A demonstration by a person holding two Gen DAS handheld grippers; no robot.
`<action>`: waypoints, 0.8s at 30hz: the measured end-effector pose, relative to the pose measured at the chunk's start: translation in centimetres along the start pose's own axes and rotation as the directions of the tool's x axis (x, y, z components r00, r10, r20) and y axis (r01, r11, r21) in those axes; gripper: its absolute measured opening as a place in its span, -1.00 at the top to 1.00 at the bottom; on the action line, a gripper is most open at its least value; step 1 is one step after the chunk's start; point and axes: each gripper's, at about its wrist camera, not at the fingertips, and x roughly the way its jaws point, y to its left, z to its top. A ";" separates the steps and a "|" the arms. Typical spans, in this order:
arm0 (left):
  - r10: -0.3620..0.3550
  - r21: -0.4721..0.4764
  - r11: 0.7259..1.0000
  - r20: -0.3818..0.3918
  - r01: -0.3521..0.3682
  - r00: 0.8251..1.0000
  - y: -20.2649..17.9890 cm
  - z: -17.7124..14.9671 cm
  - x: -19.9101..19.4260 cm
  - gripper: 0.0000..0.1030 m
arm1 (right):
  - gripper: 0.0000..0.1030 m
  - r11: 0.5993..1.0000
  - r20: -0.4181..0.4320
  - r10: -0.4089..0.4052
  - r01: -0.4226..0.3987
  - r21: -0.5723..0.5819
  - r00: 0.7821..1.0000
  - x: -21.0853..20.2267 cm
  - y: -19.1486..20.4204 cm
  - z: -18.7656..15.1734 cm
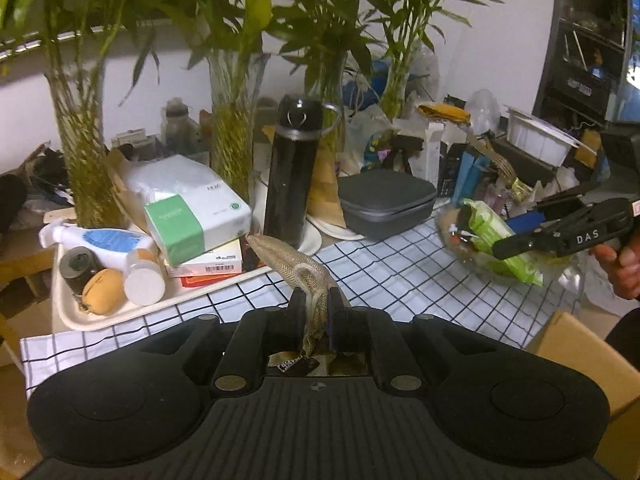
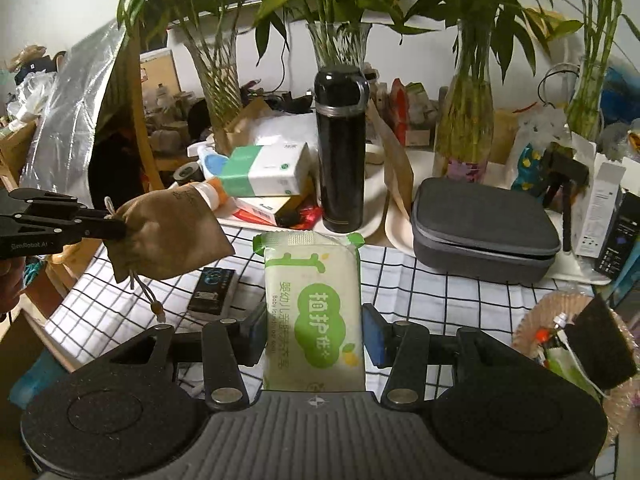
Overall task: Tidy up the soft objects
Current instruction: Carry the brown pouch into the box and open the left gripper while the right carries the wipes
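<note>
The right gripper (image 2: 316, 336) clamped a soft, glossy green-and-white wipes pack (image 2: 314, 312) above the checked cloth (image 2: 420, 280); the left gripper (image 2: 120, 229) was pinched nearly shut on a brown woven drawstring pouch (image 2: 168, 236), hanging clear before a smooth black cylindrical flask (image 2: 340, 148)

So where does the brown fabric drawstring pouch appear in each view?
Left wrist: brown fabric drawstring pouch at bottom centre, pinched in the left tongs.
Right wrist: pouch at middle left, hanging from those tongs.
Shared landmark: tall black flask.
</note>
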 end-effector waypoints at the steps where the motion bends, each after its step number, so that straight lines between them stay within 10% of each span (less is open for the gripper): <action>1: 0.008 0.000 1.000 0.005 -0.008 1.000 -0.3 0.0 -0.7 0.79 | 0.01 1.000 -0.002 -0.002 0.002 -0.001 1.000 -0.4 0.1 -0.1; 24: -0.001 0.001 1.000 0.070 0.001 0.998 -6.8 -0.7 -12.3 0.79 | 0.01 0.998 0.038 0.023 -0.021 -0.054 0.999 -9.4 5.6 -2.0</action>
